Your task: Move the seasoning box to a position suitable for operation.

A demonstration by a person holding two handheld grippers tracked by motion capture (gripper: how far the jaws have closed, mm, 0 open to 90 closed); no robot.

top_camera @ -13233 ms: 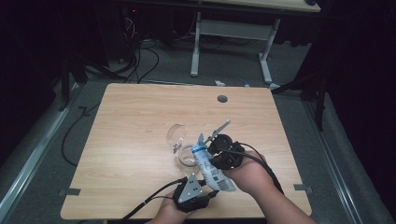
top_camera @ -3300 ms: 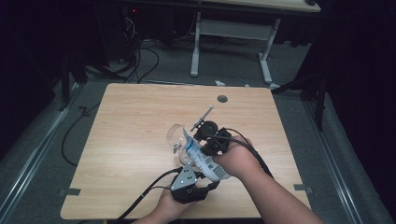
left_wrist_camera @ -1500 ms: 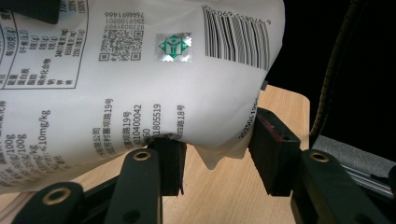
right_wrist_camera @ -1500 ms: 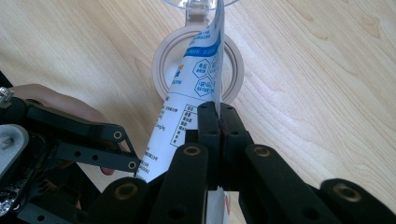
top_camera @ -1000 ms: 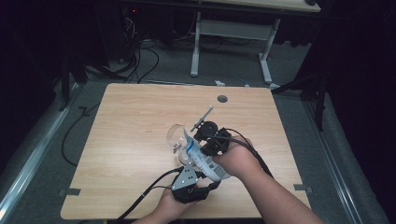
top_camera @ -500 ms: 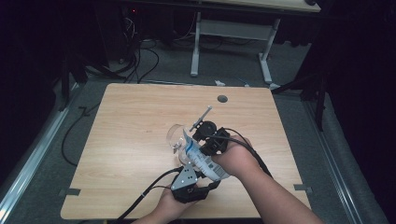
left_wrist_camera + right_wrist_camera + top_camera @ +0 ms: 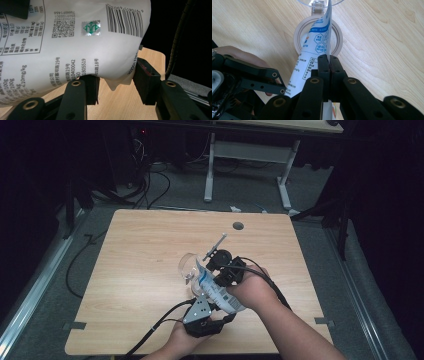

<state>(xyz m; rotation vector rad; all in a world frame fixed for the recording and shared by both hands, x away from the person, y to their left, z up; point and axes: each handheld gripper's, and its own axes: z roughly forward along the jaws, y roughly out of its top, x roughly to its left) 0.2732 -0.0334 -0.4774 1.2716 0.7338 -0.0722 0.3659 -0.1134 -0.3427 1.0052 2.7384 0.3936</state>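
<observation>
the white printed pouch (image 7: 212, 289) hangs tilted above the near middle of the wooden table (image 7: 140, 255), its top edge leaning over a clear glass container (image 7: 190, 267) with a round pale lid ring (image 7: 298, 37). the right gripper (image 7: 329, 62) is clenched flat on the pouch's thin edge — its jaws are pressed together with the film pinched between them. the left gripper (image 7: 115, 81) sits under the pouch's bulging bottom corner, jaws half apart; the left pad touches the pouch, the right pad stands just clear of it — no firm pinch there. in the high view both hands meet near the table's front edge, the left gripper (image 7: 202, 312) below and the right gripper (image 7: 225, 270) above.
</observation>
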